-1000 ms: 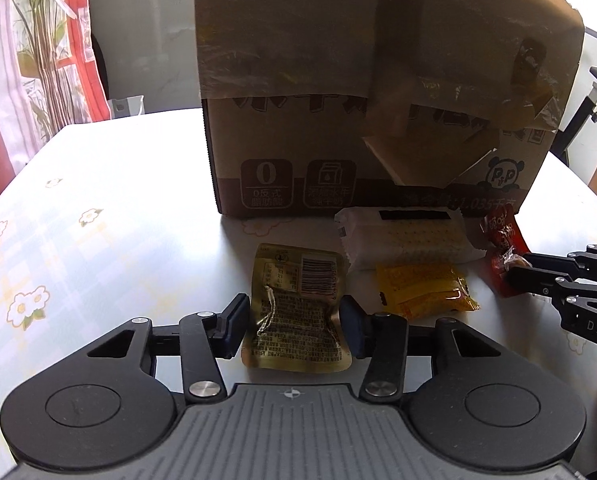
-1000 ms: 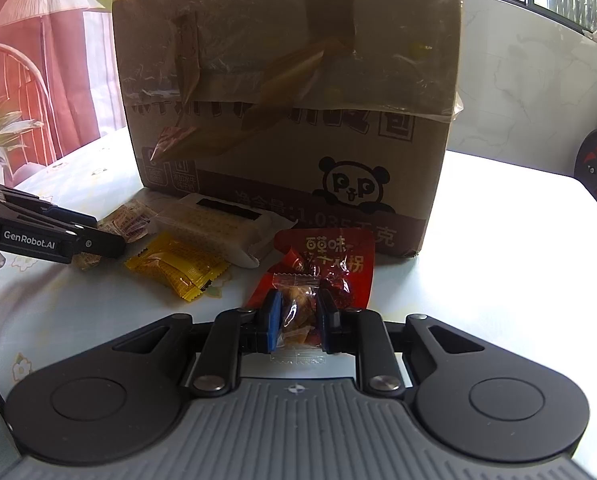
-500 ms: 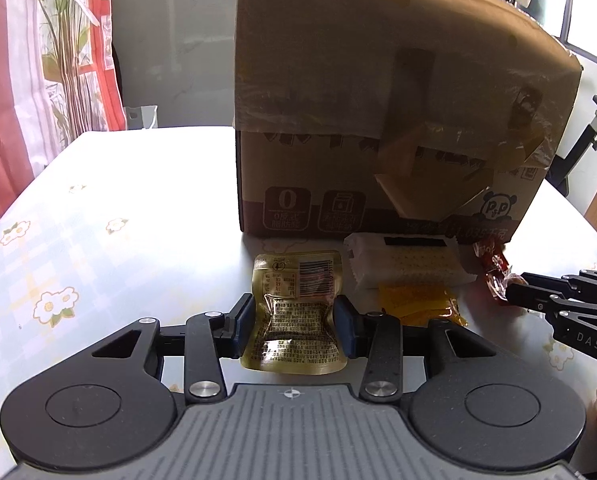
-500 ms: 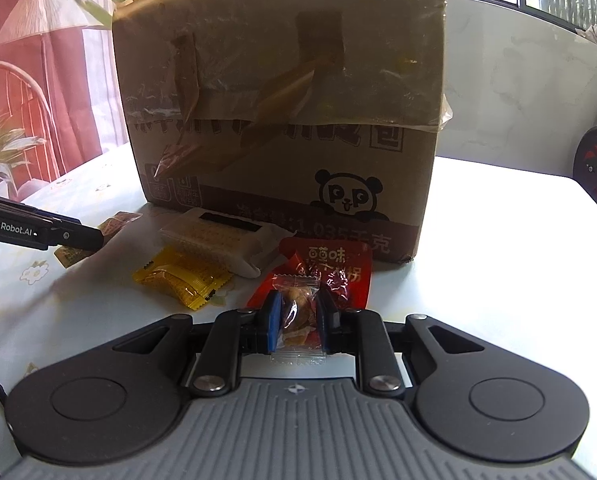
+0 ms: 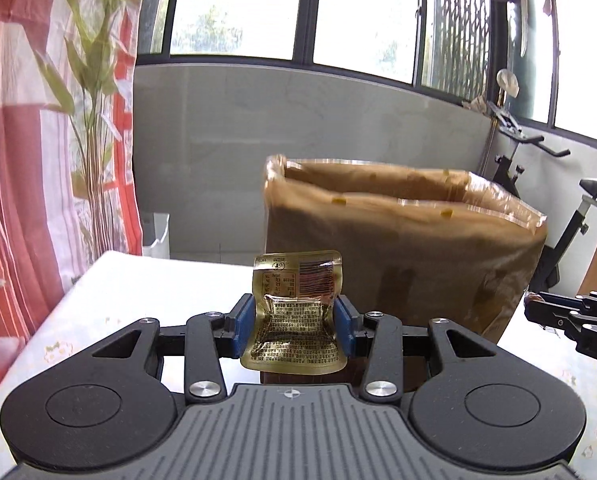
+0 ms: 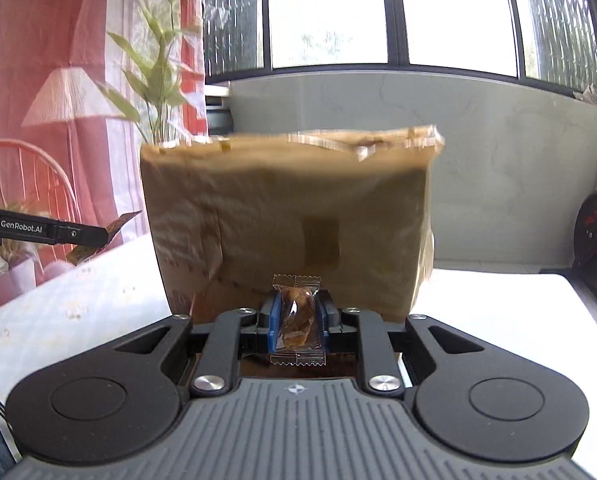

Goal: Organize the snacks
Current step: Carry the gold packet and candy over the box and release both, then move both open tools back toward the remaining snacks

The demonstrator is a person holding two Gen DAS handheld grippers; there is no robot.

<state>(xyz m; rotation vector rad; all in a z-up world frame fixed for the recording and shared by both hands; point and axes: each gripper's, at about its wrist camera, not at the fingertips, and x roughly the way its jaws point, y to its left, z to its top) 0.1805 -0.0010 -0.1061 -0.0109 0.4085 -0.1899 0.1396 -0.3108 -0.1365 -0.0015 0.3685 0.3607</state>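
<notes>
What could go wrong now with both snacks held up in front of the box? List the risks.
1. The gold pouch buckles between the left tool pads, so it may slip out.
2. The right tool pinches a small clear-wrapped snack; it could get crushed.
3. The cardboard box rim stands high; either snack may hit it and fall outside.

Table (image 5: 146, 280): pale top with a faint, scattered flower print, seen clearest near the left edge in the left wrist view. Same table (image 6: 498, 308) ran bright and washed out to the right in the right wrist view. One cardboard box (image 5: 402, 256) stood directly on it, upright, top flaps open, brown sides patched with glossy tape. Box (image 6: 290, 220) sat toward the far side. Its base was hidden behind the tool bodies in both views.
</notes>
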